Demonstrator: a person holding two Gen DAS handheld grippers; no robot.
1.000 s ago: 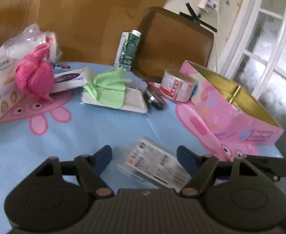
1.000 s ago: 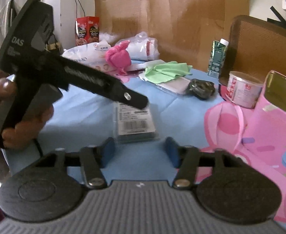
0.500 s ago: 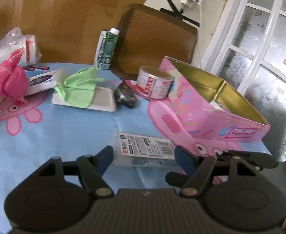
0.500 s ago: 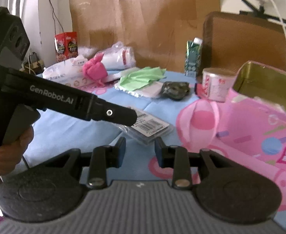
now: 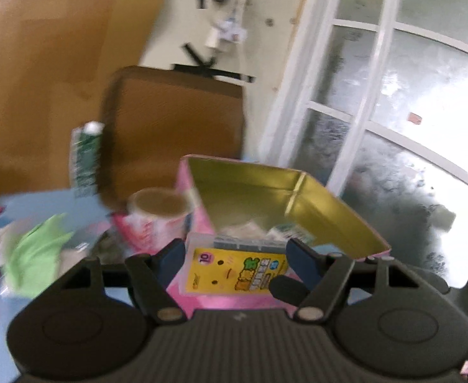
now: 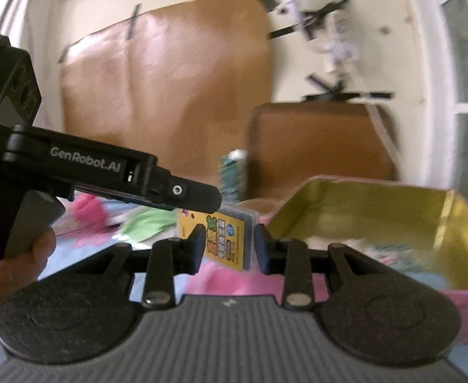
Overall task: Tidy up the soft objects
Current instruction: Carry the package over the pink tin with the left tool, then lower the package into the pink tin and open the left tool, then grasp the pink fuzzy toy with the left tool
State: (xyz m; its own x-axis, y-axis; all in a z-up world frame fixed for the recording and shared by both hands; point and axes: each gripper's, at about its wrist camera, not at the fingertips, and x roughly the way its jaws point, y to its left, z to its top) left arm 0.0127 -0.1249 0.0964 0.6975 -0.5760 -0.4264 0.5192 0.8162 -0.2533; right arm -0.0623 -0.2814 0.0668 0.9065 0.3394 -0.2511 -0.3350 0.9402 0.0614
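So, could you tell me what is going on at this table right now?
A person is tidying soft items with a hand-held tool in each hand. The left tool is shut on a flat yellow packet held off the table, just in front of the open pink tin. The right tool brackets the same packet, though contact is unclear. A green cloth lies on the tablecloth.

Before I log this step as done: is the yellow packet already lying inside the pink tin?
No: the yellow packet is held up between the left gripper fingers, in front of the pink tin.
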